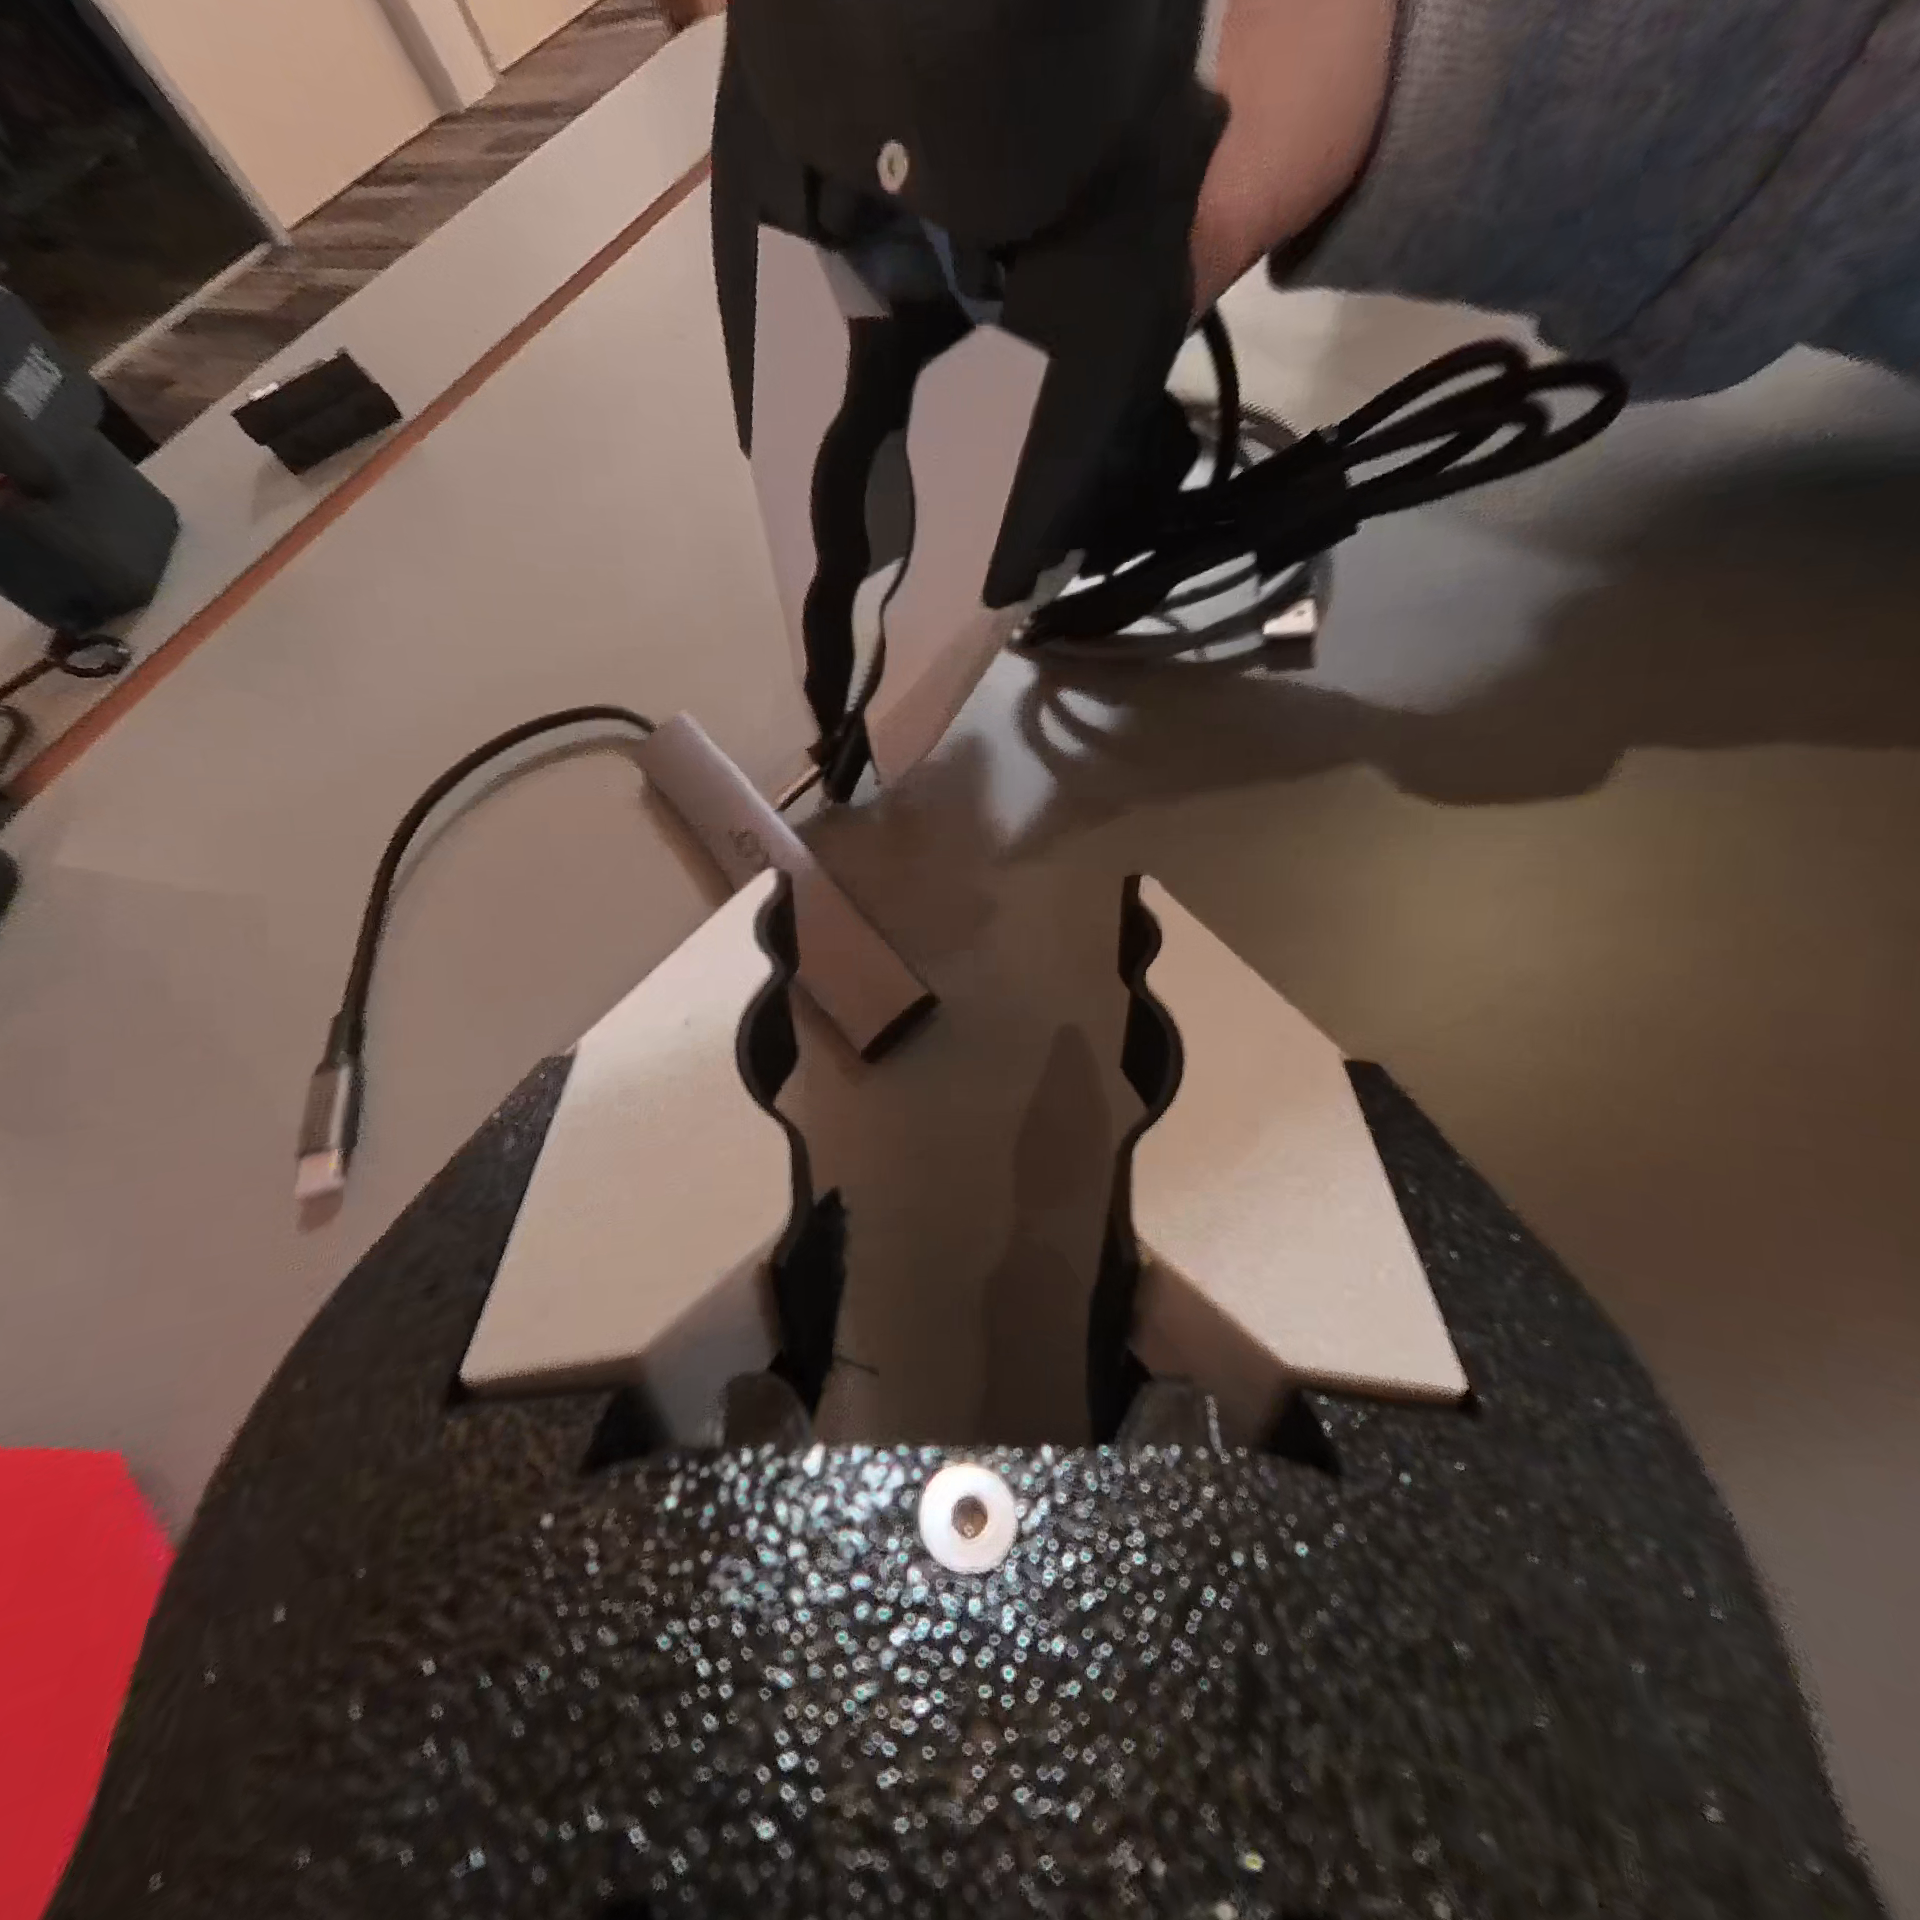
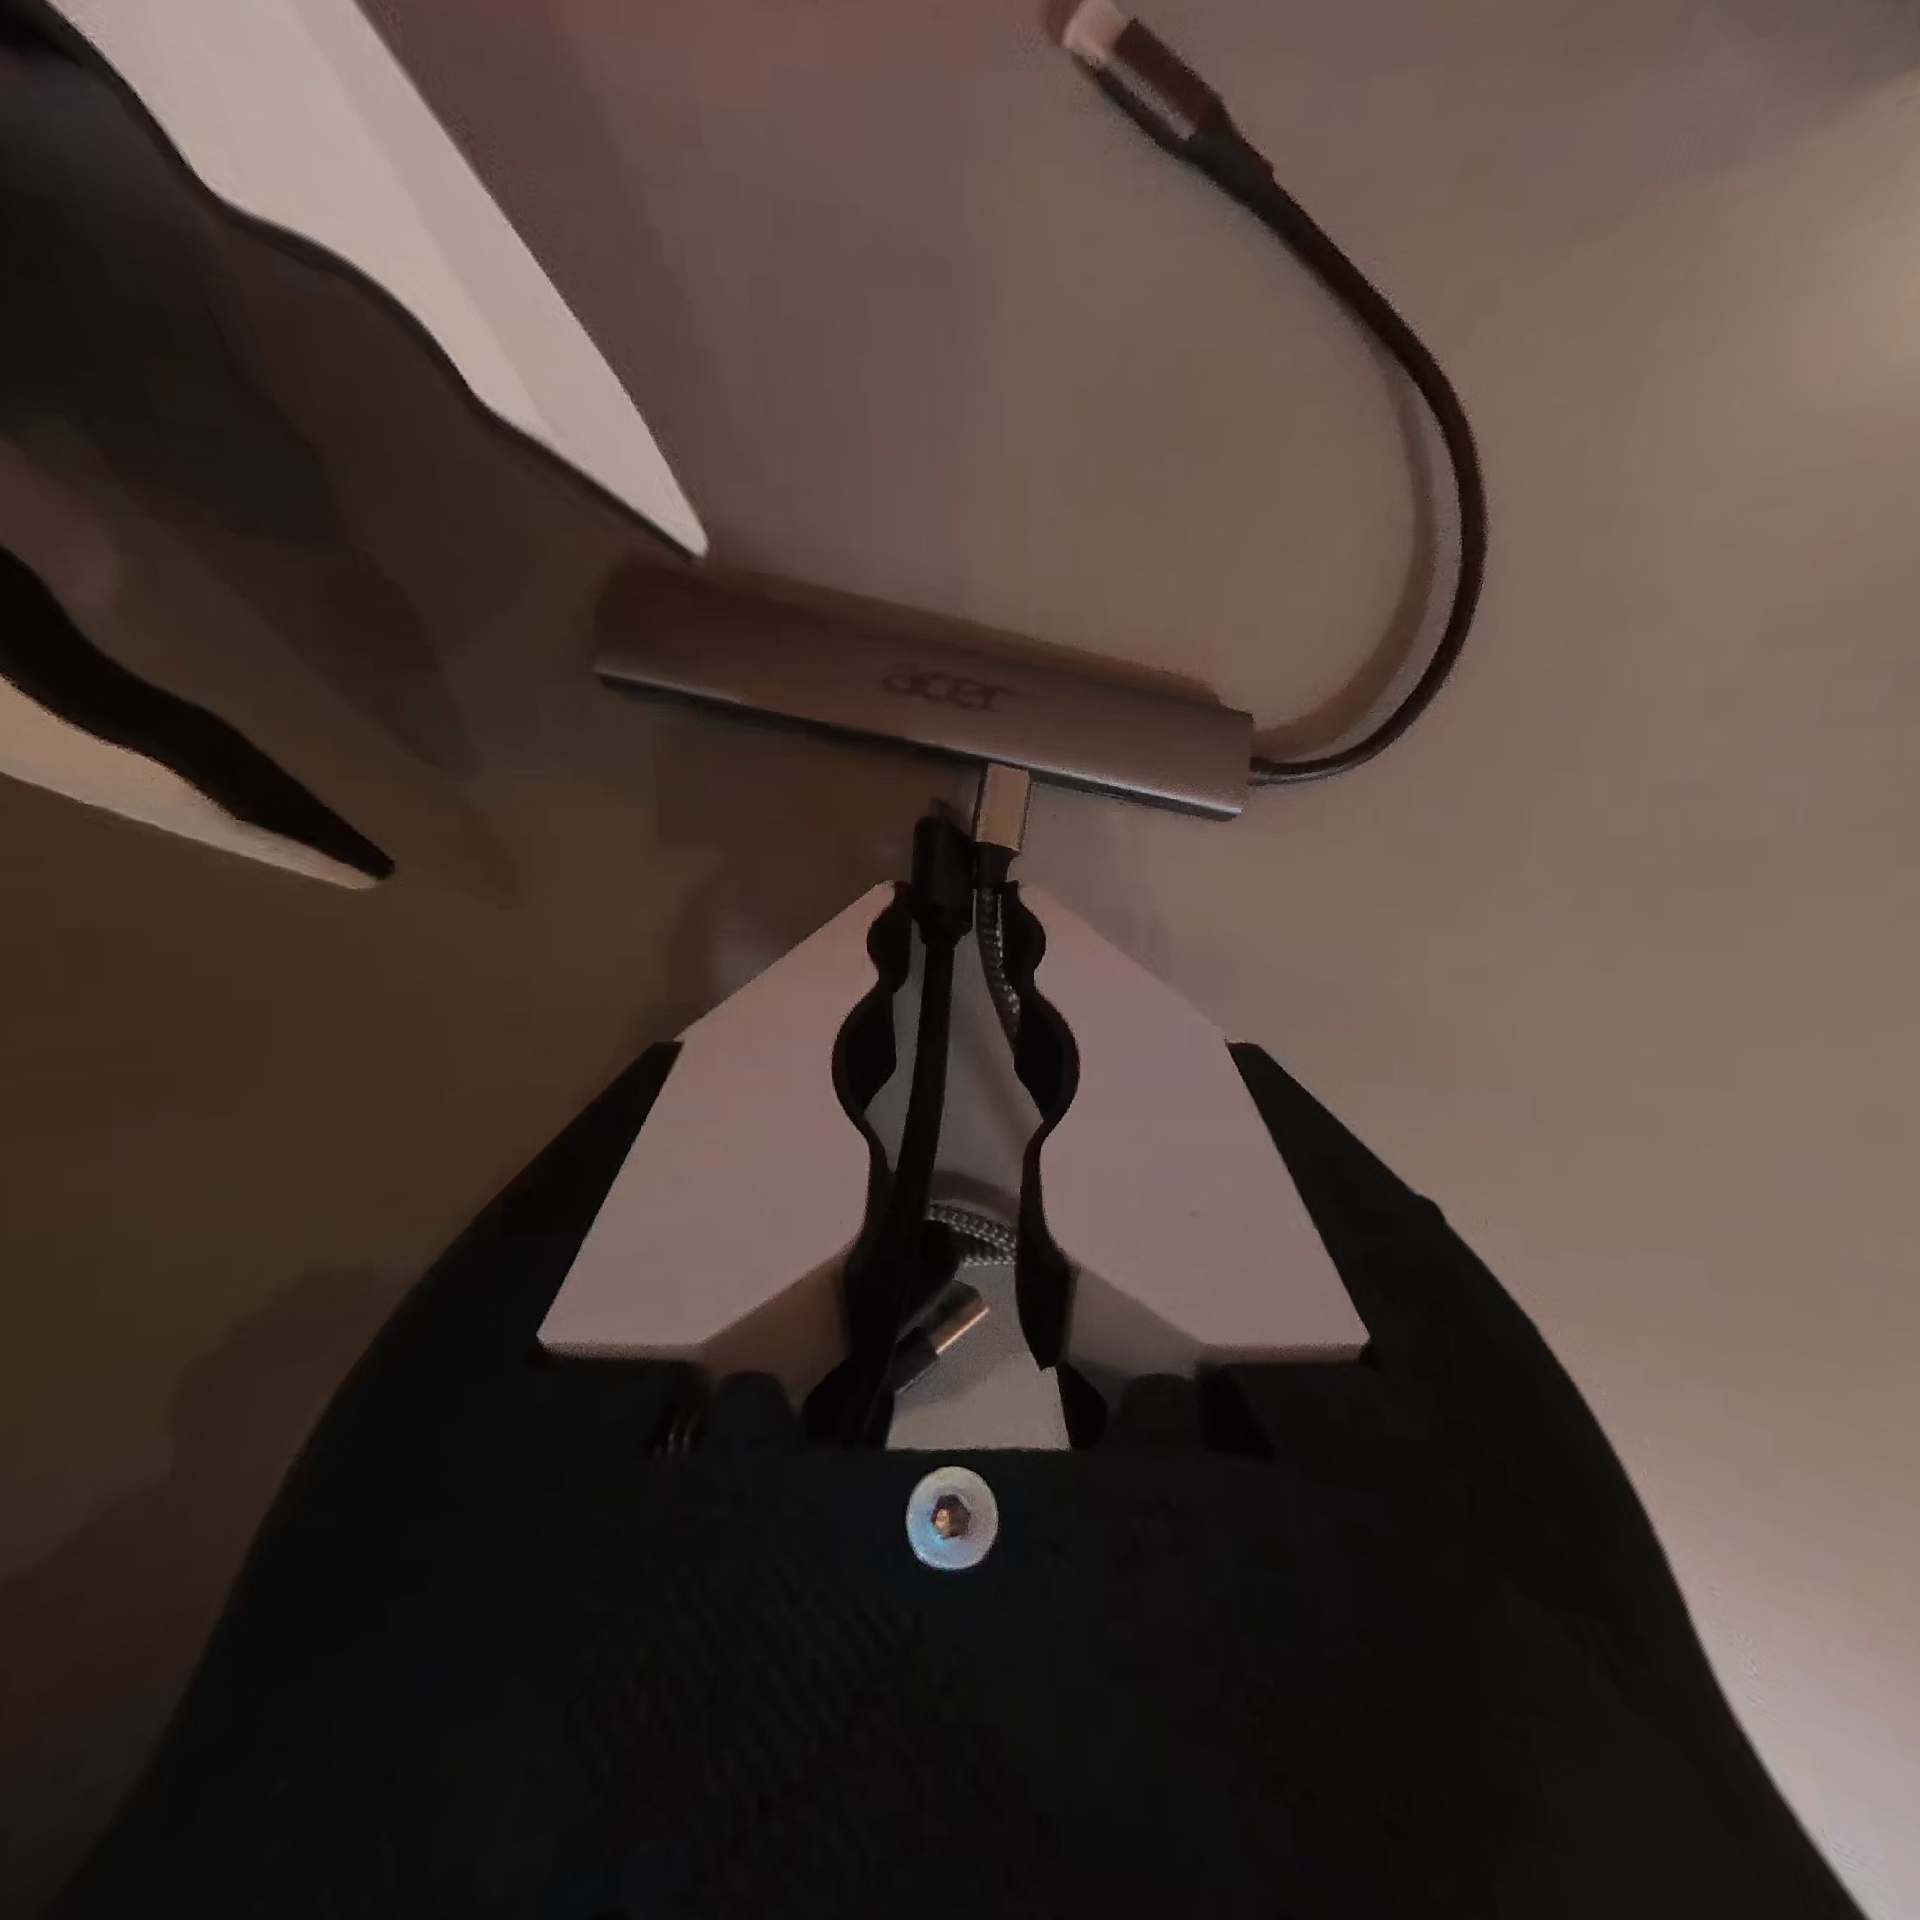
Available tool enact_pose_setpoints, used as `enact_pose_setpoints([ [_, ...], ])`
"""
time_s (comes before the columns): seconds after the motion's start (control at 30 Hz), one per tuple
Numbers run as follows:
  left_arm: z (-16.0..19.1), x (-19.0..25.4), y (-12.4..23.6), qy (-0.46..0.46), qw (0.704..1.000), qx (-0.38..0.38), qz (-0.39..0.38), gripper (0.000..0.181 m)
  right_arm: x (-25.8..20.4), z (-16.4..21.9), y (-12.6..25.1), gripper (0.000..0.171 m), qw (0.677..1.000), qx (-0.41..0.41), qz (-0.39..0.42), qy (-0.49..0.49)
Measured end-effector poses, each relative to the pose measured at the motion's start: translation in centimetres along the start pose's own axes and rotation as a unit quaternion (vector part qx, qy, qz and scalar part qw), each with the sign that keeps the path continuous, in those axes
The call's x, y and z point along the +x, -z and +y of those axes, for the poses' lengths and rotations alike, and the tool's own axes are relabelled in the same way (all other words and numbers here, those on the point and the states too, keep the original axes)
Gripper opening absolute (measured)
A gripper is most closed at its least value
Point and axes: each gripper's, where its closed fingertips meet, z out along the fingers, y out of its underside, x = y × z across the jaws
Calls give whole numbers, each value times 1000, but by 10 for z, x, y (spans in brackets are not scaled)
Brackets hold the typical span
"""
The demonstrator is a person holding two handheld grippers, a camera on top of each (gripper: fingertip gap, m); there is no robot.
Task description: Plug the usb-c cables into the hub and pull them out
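Note:
A slim grey hub (image 2: 914,665) lies on the pale table, also in the left wrist view (image 1: 831,925). A silver usb-c plug (image 2: 1003,821) on a braided cable sits in the hub's side. My right gripper (image 2: 954,894) is shut on a black usb-c cable's plug (image 2: 938,862) right beside it; the braided cable also runs between the fingers. I cannot tell whether the black plug is seated. From the left wrist view the right gripper (image 1: 847,769) comes down from above. My left gripper (image 1: 958,899) is open, with the hub's near end just inside its left finger.
The hub's own short black cable (image 1: 395,894) curls left to a loose plug. A bundle of black cables (image 1: 1351,488) lies behind the right gripper. A person's grey sleeve (image 1: 1610,156) is at top right. A small black box (image 1: 312,410) sits by the table edge, and a red thing (image 1: 73,1662) at bottom left. My right fingertips sit around 7 cm from my left ones.

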Motion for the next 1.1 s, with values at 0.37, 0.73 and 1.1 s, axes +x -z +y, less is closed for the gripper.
enact_pose_setpoints([
  [0.37, 21, -27, -13, -182, 968, -124, -119, 50, -3, 1, 5, 15, 980, 74, -123, -137],
  [0.73, 10, -32, -11, -234, 956, -90, -155, 57, -24, -20, 40, 14, 951, 193, -196, -141],
  [1.1, -9, -17, -8, -273, 952, -22, -139, 8, -40, -28, 63, 16, 950, 270, -143, -67],
])
